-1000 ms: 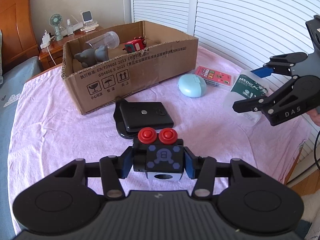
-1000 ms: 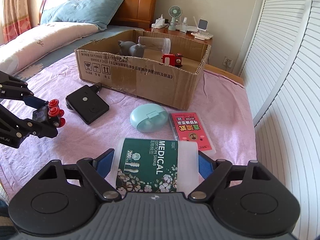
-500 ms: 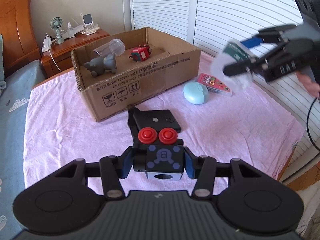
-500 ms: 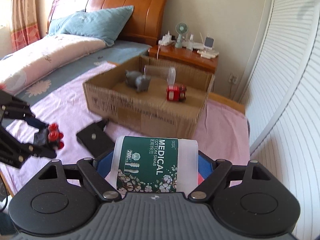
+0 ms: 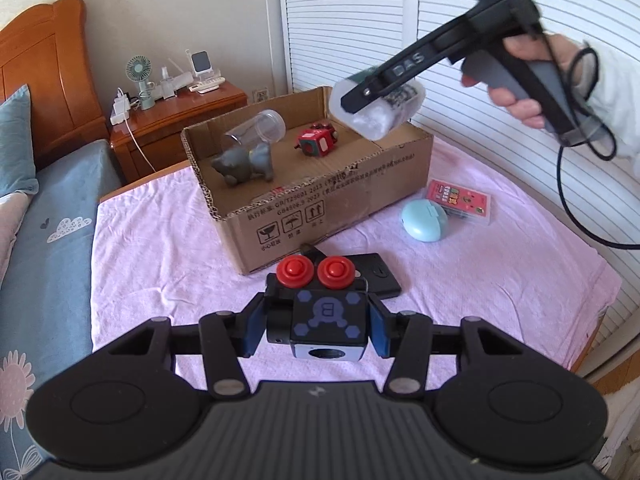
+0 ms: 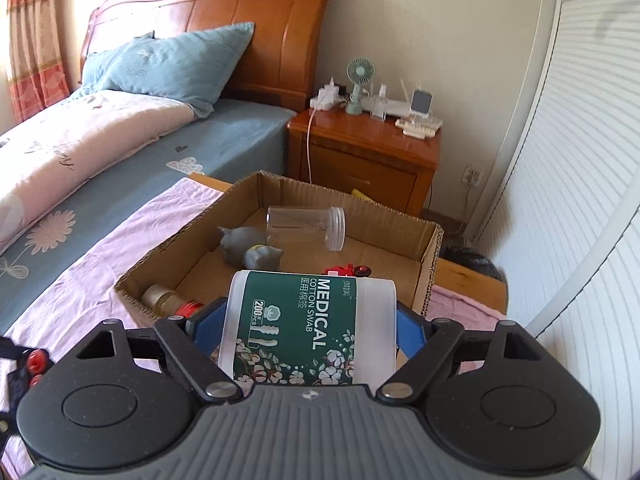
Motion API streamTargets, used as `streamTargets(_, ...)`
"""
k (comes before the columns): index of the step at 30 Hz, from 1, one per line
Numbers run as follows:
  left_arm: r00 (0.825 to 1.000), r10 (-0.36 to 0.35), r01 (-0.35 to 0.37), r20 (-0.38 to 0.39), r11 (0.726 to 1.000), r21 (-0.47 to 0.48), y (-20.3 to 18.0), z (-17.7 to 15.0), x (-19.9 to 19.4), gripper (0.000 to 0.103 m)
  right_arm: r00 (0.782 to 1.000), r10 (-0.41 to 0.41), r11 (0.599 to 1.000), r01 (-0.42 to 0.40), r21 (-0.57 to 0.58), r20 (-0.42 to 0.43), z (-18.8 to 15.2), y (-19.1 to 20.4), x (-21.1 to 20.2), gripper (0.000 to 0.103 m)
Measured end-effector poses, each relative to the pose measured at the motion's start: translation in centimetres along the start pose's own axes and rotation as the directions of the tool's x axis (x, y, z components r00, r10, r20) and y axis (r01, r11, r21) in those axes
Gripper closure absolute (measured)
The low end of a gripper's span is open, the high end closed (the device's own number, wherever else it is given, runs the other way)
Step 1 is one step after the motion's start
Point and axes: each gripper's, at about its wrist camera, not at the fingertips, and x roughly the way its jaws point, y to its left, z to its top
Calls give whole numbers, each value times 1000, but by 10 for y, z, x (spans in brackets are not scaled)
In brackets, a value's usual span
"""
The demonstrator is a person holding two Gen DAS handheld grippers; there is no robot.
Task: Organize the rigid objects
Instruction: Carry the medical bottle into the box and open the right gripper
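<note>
My left gripper [image 5: 316, 326] is shut on a black toy cube with two red buttons [image 5: 320, 308] and holds it above the pink cloth, in front of the cardboard box [image 5: 320, 208]. My right gripper [image 6: 308, 328] is shut on a cotton swab tub [image 6: 308, 328] with a green label and holds it over the box's right end; it also shows in the left wrist view [image 5: 376, 108]. In the box [image 6: 428, 264] lie a grey animal figure [image 5: 244, 162], a clear jar [image 5: 256, 132], a red cube toy [image 5: 318, 144] and a small bottle [image 6: 164, 298].
On the pink cloth lie a black flat case [image 5: 376, 276], a light blue oval case [image 5: 426, 222] and a red card pack [image 5: 460, 202]. A wooden nightstand [image 6: 360, 160] with a fan stands behind the box. White slatted doors run along the right. The bed lies at the left.
My right gripper has lifted the swab tub off the cloth and carried it up and over the box. My left gripper has risen a little with the cube.
</note>
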Motion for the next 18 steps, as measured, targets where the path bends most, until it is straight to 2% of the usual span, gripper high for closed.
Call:
streamTargets(3, 1000, 4, -4, 1, 1000, -5, 2, 0, -1, 53, 999, -40, 998, 42, 46, -32, 0, -3, 16, 9)
streamTargets(4, 1000, 6, -6, 1, 1000, -6, 2, 0, -2, 53, 999, -33, 998, 35, 60, -28, -1, -4, 16, 1)
streamTargets(5, 1000, 7, -7, 1, 1000, -6, 3, 0, -2, 52, 1000, -24, 997, 25, 74, -16, -3, -5, 15, 0)
streamTargets(12, 1000, 4, -4, 3, 1000, -2, 3, 7, -1, 52, 998, -46, 990, 52, 133, -46, -14, -7, -2, 0)
streamTargets(18, 1000, 9, -9, 12, 1000, 2, 3, 24, 0, 52, 992, -74, 976, 93, 198, -102, -37, -1, -29, 0)
